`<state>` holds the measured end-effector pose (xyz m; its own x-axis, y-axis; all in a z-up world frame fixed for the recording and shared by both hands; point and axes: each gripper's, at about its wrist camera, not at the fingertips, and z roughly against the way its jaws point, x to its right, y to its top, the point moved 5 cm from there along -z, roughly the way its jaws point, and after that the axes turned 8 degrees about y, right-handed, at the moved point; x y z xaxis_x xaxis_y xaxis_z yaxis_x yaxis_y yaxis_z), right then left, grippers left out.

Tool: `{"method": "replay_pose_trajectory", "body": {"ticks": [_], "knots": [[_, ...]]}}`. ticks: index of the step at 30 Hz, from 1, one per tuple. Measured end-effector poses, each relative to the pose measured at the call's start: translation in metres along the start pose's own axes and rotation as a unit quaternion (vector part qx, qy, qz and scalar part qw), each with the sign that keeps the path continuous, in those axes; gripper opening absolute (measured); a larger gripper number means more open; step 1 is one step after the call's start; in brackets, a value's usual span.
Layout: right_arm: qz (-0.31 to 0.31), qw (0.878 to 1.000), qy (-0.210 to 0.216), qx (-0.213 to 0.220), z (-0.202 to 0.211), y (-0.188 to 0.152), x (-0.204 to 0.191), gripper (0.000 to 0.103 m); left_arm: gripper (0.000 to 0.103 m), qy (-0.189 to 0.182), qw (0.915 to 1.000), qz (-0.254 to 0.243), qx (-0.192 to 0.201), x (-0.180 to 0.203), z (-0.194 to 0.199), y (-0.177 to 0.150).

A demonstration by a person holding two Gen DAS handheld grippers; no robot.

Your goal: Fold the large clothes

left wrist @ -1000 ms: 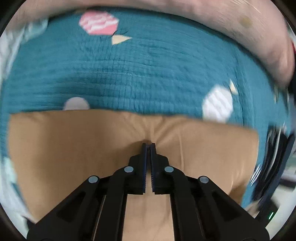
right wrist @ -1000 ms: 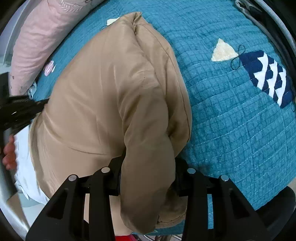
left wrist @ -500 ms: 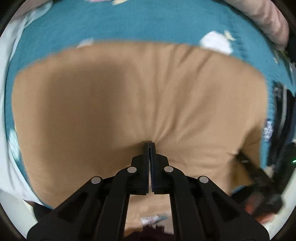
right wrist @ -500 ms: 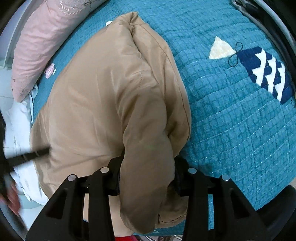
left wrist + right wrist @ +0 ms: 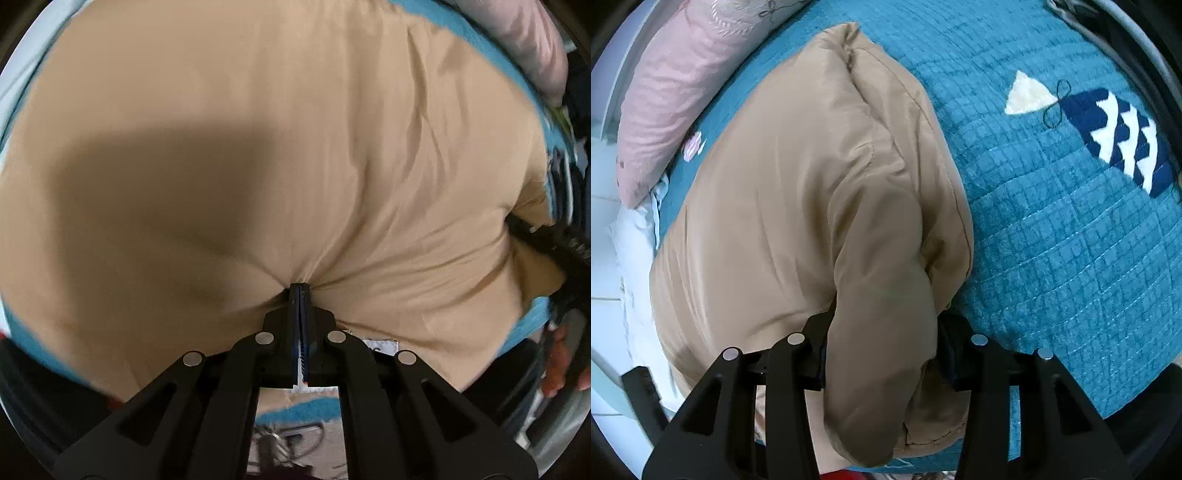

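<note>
A tan padded jacket (image 5: 798, 206) lies on a teal quilted bedspread (image 5: 1052, 229). In the left wrist view the jacket (image 5: 295, 129) fills almost the whole frame. My left gripper (image 5: 300, 291) is shut on a pinch of the jacket's fabric, with creases running out from the tips. My right gripper (image 5: 882, 343) is shut on a thick puffy roll of the jacket, its sleeve side, which bulges up between the fingers and hides the tips. A white label (image 5: 380, 347) shows at the jacket's near hem.
A pink pillow (image 5: 683, 81) lies at the far left of the bed. White sheet (image 5: 631, 258) shows at the bed's left edge. The right gripper and a hand (image 5: 565, 362) appear at the right of the left wrist view. Floor with cables (image 5: 291, 439) lies below the bed edge.
My left gripper has drawn the jacket fabric back toward the near bed edge, so the jacket now fills its view. My right gripper has held its grip almost still.
</note>
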<state>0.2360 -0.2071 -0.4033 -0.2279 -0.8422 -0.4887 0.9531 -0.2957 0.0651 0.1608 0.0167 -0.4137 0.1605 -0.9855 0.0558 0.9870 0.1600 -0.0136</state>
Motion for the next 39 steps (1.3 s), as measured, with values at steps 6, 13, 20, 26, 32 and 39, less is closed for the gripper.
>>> {"method": "replay_pose_trajectory", "body": {"ticks": [6,13,20,26,32,39], "knots": [[-0.01,1.0,0.007,0.0,0.002,-0.002,0.004,0.041,0.002,0.01,0.9997,0.022,-0.008,-0.008,-0.001,-0.014],[-0.013,1.0,0.011,-0.008,0.003,-0.001,0.005,0.041,0.003,-0.006,0.9999,0.008,-0.003,0.007,0.043,0.011],[-0.009,1.0,0.02,-0.007,0.01,-0.004,0.012,0.042,0.0,0.042,0.9974,0.006,-0.059,0.009,0.012,0.044],[-0.016,0.999,0.035,-0.016,0.012,-0.003,0.017,0.043,0.0,0.048,0.9985,-0.011,-0.025,0.01,0.014,0.093],[-0.016,0.999,0.033,-0.017,0.014,-0.002,0.018,0.046,0.001,0.038,0.9946,0.019,-0.095,-0.009,0.024,0.114],[-0.023,0.998,0.054,-0.023,0.013,0.001,0.02,0.048,0.001,-0.008,0.9966,0.046,-0.068,-0.006,-0.002,0.187]]}}
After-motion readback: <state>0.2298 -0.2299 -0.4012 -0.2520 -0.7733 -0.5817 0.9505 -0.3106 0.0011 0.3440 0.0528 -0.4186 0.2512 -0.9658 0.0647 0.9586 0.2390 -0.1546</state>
